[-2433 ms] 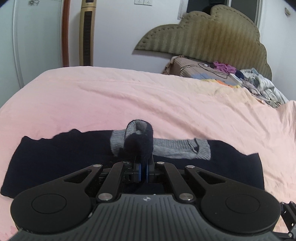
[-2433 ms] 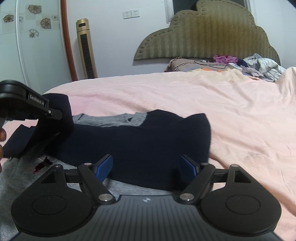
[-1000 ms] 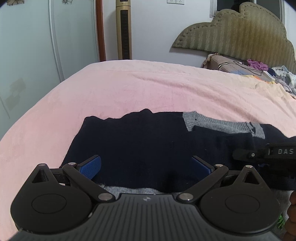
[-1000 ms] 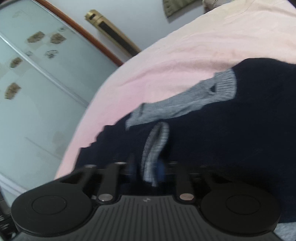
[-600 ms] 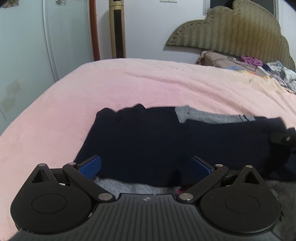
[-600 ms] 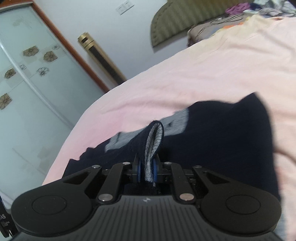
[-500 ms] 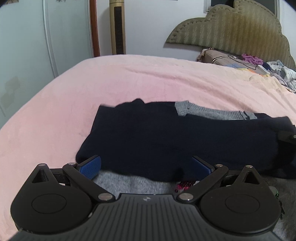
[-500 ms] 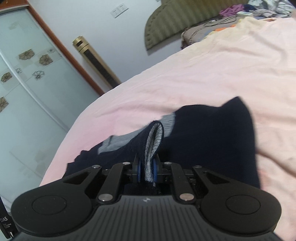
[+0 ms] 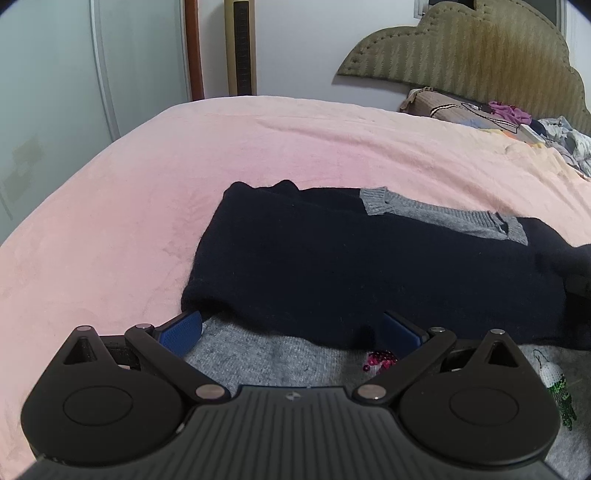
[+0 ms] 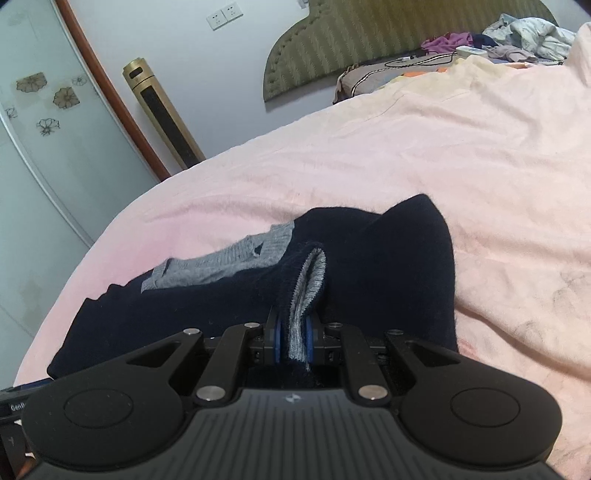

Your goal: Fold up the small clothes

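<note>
Now the right claw point(image 10: 293, 341) is clenched on the grey-lined sleeve cuff point(image 10: 308, 280) and has carried it in over the navy sweater point(image 9: 369, 266), so the right side is folding. The left claw point(image 9: 291, 328), released, hovers at the sweater's near edge on the bed point(image 9: 147, 184). No containers show.

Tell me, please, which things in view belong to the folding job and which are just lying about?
Part of the job:
- navy and grey sweater
- right gripper, shut on the sweater's cuff
- left gripper, open over the sweater
- pink bedspread, the work surface

Lying about:
- heap of clothes by the headboard
- pillow
- gold tower fan
</note>
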The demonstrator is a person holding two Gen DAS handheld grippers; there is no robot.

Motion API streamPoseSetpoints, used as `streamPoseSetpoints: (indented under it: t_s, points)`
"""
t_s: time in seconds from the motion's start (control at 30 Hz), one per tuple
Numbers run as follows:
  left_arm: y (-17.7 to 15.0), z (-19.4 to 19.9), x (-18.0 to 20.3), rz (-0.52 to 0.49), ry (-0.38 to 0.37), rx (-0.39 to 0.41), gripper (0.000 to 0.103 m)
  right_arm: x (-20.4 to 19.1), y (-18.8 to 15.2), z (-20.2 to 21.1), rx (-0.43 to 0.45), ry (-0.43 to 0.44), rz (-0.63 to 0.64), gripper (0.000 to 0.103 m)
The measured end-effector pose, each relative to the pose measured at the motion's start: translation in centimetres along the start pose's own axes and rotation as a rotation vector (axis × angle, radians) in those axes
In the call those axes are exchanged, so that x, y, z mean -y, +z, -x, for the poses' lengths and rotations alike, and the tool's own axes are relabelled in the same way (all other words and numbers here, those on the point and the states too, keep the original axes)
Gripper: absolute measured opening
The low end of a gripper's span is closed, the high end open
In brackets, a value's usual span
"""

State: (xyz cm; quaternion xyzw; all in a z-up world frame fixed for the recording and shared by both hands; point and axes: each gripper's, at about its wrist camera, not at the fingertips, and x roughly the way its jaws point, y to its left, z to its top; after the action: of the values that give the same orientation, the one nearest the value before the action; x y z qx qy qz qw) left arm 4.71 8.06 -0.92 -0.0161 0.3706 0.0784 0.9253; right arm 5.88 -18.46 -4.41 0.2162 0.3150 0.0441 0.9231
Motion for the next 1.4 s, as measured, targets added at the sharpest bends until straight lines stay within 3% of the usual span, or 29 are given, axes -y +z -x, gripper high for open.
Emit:
streamPoseSetpoints:
  t_s: [0.17, 0.27, 0.43, 0.5, 0.57, 0.67, 0.93, 1.3, 1.4]
  points:
    - [0.0, -0.1, -0.1, 0.009, -0.006, -0.005, 0.101, -0.5, -0.3, -0.7, -0.024, -0.062, 0.063, 0.013]
    - [-0.1, 0.0, 0.0, 0.009, -0.009, -0.005, 0.101, -1.0, -0.4, -0.4, -0.014, -0.103, 0.099, 0.019]
    - [-0.1, 0.1, 0.2, 0.001, -0.012, -0.002, 0.101, -2.9, -0.8, 1.3, 0.089, -0.212, 0.204, 0.029]
    - [-0.1, 0.1, 0.2, 0.002, -0.012, -0.003, 0.101, -3.4, -1.0, 1.2, 0.091, -0.216, 0.244, 0.036]
    - [-0.1, 0.2, 0.2, 0.004, -0.015, -0.004, 0.101, -3.5, -1.2, 0.6, 0.063, -0.222, 0.265, 0.059]
    - [-0.1, 0.3, 0.3, 0.003, -0.015, -0.002, 0.101, -3.2, -1.6, -0.4, 0.017, -0.256, 0.276, 0.06]
    - [-0.2, 0.9, 0.5, -0.001, -0.027, -0.003, 0.101, -2.5, -2.2, 0.3, -0.002, -0.251, 0.264, 0.064]
    - [-1.3, 2.9, 0.6, -0.024, -0.028, 0.01, 0.102, -1.8, -3.9, 4.5, 0.014, -0.161, 0.199, 0.066]
    - [-1.9, 3.6, 0.5, -0.027, -0.032, 0.007, 0.102, -1.8, -4.5, 5.7, 0.012, -0.139, 0.198, 0.071]
